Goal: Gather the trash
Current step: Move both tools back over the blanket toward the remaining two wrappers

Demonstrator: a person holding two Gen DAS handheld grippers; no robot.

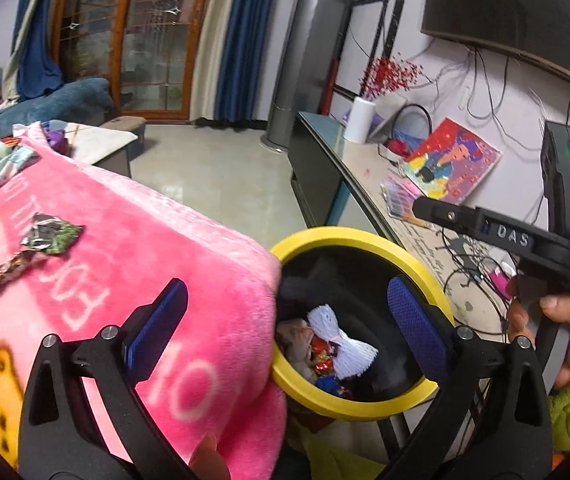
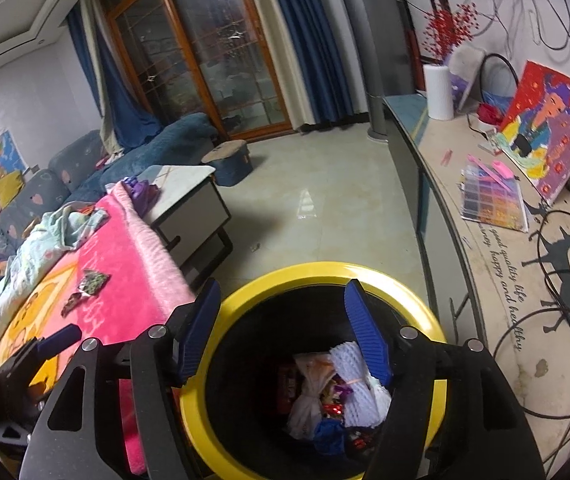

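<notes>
both grippers hung wide open and empty: the right gripper (image 2: 283,328) above the yellow-rimmed bin (image 2: 245,290), the left gripper (image 1: 285,320) straddling the pink blanket's edge (image 1: 261,264). two wrappers (image 1: 51,234) lay on the blanket, near open floor (image 2: 305,208).

Colourful painting (image 2: 547,128) leans beside paper roll (image 2: 439,92).

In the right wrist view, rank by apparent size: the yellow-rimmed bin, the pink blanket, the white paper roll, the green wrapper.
1. yellow-rimmed bin and pink blanket: similar in area, and the bin is nearer the camera, so unranked.
2. white paper roll.
3. green wrapper.
</notes>
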